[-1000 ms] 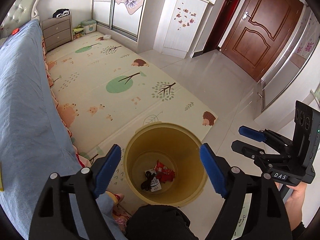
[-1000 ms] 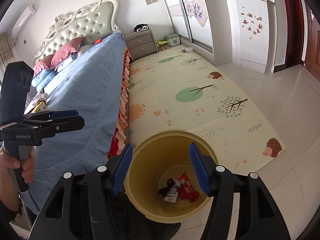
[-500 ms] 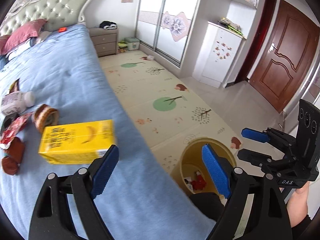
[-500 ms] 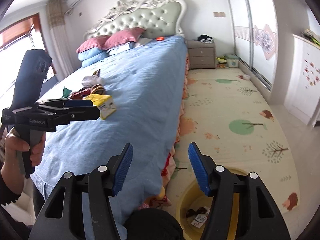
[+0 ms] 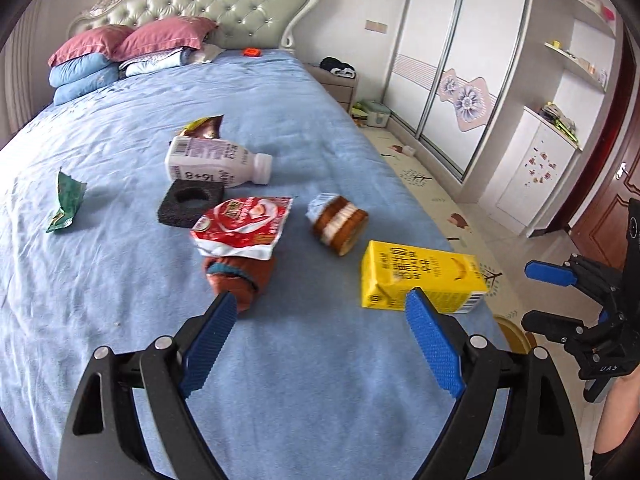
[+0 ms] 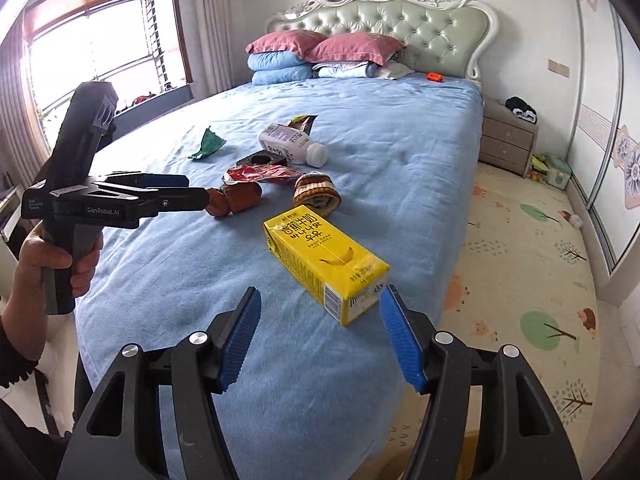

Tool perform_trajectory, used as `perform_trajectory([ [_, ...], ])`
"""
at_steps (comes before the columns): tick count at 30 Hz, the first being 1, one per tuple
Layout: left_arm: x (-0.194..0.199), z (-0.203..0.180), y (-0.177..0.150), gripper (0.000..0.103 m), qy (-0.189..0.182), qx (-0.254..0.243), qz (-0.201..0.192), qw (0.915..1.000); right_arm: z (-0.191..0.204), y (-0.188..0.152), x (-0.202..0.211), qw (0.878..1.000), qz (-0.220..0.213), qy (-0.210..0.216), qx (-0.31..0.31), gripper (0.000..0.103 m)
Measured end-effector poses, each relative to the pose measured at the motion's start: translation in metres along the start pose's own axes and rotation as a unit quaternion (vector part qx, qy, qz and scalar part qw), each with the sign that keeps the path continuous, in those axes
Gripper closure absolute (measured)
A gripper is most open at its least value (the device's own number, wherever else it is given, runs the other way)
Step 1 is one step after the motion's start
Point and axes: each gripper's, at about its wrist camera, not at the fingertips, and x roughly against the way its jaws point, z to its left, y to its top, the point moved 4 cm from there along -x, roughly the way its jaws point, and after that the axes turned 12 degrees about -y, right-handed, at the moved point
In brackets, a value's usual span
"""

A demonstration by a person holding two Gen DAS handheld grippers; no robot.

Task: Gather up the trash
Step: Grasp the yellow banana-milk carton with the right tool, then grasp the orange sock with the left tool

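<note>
Beside the bed [image 5: 280,380], a yellow bin's [image 5: 514,336] rim, contents hidden.

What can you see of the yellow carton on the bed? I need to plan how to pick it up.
The yellow carton is a boxy paperboard drink pack printed with a banana picture, text and a barcode at one end. It looks intact and lies on its side on the blue bedcover near the bed's edge, apart from the other litter. Nothing grips it: the right tongs hang open just short of it.
</note>
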Motion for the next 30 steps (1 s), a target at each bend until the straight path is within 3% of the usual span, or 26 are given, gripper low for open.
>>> perform_trajectory([
  [5,-0.011,0.038,-0.008,0.017,0.018,0.03,0.01,0.9993,0.015,0.018,-0.034,0.998,0.026,0.006,0.063,0.025],
  [12,-0.025,0.062,-0.008,0.017,0.025,0.053,0.016,0.9982,0.032,0.021,-0.089,0.982,0.082,-0.005,0.169,0.024],
  [14,-0.031,0.064,-0.005,0.017,0.026,0.053,0.019,0.9981,0.033,0.02,-0.103,0.979,0.093,-0.007,0.179,0.028],
  [20,-0.046,0.066,0.001,0.017,0.013,0.057,0.025,0.998,0.03,0.022,-0.106,0.985,0.094,0.015,0.145,0.053],
  [28,-0.059,0.068,0.007,0.017,0.012,0.069,0.025,0.9972,0.028,0.022,-0.072,0.992,0.068,0.038,0.1,0.054],
  [30,-0.063,0.072,0.007,0.022,0.019,0.076,0.028,0.9965,0.027,0.021,-0.062,0.993,0.061,0.041,0.091,0.054],
])
